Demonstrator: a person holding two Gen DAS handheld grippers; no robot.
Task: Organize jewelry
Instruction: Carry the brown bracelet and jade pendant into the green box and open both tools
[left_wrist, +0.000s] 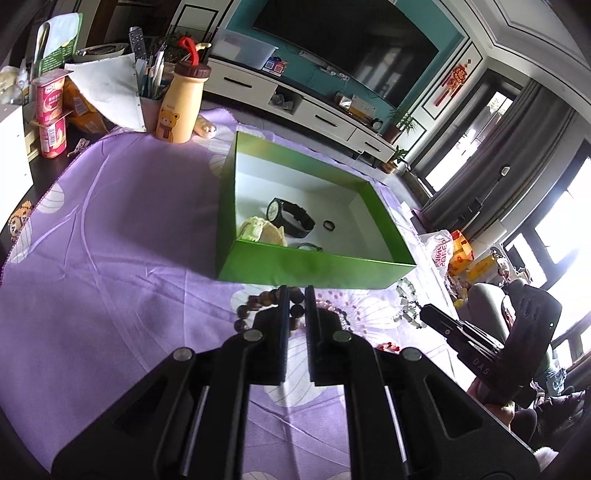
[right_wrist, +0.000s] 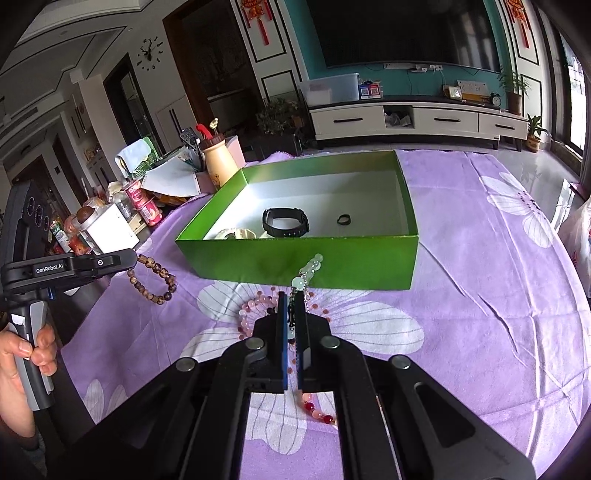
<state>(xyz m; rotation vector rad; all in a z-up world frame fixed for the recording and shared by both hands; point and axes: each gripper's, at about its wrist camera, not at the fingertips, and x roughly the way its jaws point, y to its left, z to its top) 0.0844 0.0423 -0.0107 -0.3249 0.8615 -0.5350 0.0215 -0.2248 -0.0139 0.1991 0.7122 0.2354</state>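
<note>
My left gripper (left_wrist: 296, 290) is shut on a brown wooden bead bracelet (left_wrist: 258, 298), which hangs clear of the cloth below the same gripper (right_wrist: 135, 258) as a loop of beads (right_wrist: 155, 282) in the right wrist view. My right gripper (right_wrist: 293, 295) is shut on a pale green jade charm on a thin chain (right_wrist: 312, 267); this gripper (left_wrist: 424, 310) and its charm (left_wrist: 408, 301) also show at the right of the left wrist view. Just beyond both stands an open green box (right_wrist: 295, 258) holding a black watch (right_wrist: 285, 221), a small dark ring (right_wrist: 343, 219) and a cream piece (right_wrist: 236, 233).
A pink and red bead bracelet (right_wrist: 245, 314) lies on the purple flowered cloth (right_wrist: 480, 295) under my right gripper. At the table's far left stand a bear-print bottle (left_wrist: 181, 107), yoghurt cups (left_wrist: 51, 110) and other clutter. A plastic bag (left_wrist: 439, 251) sits by the right edge.
</note>
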